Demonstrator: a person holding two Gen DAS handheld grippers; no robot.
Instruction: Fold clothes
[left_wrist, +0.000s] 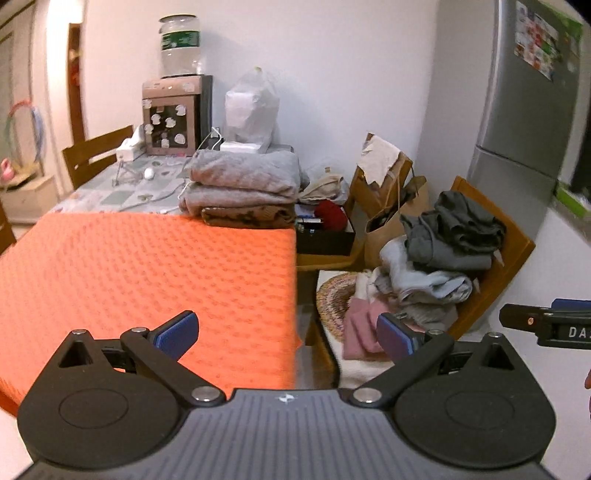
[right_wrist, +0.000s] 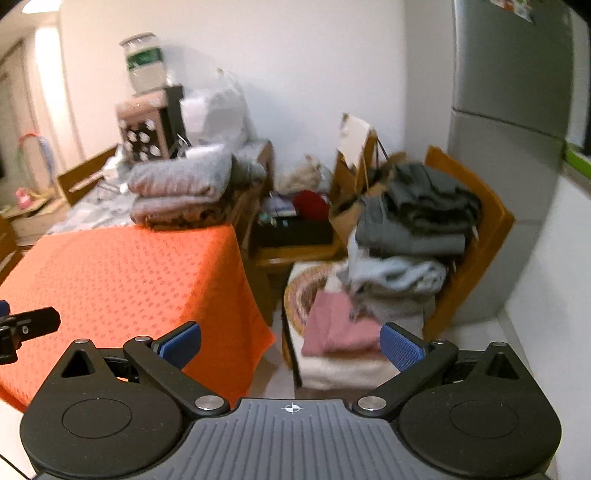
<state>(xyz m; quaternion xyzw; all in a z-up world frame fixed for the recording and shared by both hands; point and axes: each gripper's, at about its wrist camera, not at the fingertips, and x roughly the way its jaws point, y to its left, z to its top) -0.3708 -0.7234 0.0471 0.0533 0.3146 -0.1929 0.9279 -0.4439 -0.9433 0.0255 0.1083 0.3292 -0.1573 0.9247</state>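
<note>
**2 empty grippers face a chair heaped with unfolded clothes**

The left gripper (left_wrist: 287, 334) and right gripper (right_wrist: 290, 345) are both held in the air with fingers spread wide, holding nothing. Each camera looks forward across a room.

The landmark is a wooden chair (right_wrist: 476, 254) beside a grey fridge (right_wrist: 517, 110). On its seat sits a loose pile of clothes (right_wrist: 402, 251): dark grey garments on top, pale blue ones below, and a pink garment (right_wrist: 332, 326) at the front edge, nearest the grippers. To the left of the chair is a counter covered by an orange cloth (left_wrist: 147, 280), bare on its near part. At the cloth's far edge, further from the chair, rests a stack of folded grey items (left_wrist: 240, 188).

The step in hand appears to be fetching the next garment. To do it well, take 1 piece only, likely the pink one in front, pinching a single layer at an edge so the pile above does not slide off the seat, then carry it left onto the orange cloth and spread it flat.

The pile lies ahead of and beyond both sets of fingers, not touching them. In the right view the pink garment shows between the fingers; in the left view it lies toward the right finger.
</note>
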